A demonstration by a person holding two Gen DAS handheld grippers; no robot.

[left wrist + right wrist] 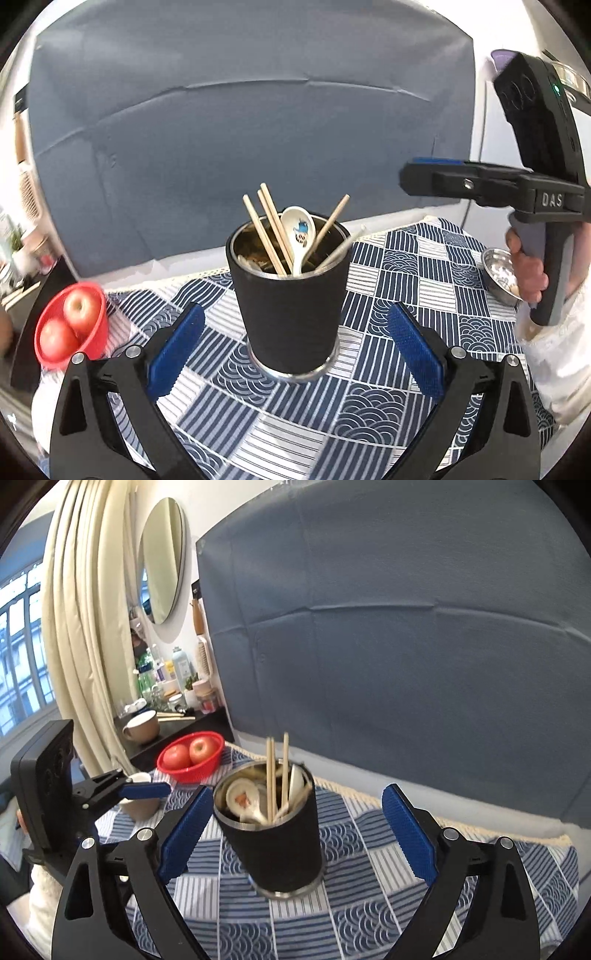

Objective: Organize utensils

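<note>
A black cup with a steel rim (288, 306) (273, 834) stands upright on the blue-and-white patterned tablecloth (406, 258). It holds several wooden chopsticks (269, 229) (277, 775), a white spoon with a blue picture (299, 236) and another white spoon (243, 797). My left gripper (295, 314) is open, with its blue pads well apart on either side of the cup and not touching it. My right gripper (297, 794) is open too, and the cup stands between its pads untouched. Each gripper also shows in the other's view: the right gripper (410, 173) and the left gripper (162, 788).
A red basket with two apples (70, 325) (192, 753) sits at the table's left edge. A small steel bowl (498, 273) lies right of the cup, behind a hand (528, 273). A pale cup (136, 805) stands behind the left gripper. A grey-blue cloth (406, 646) hangs behind the table.
</note>
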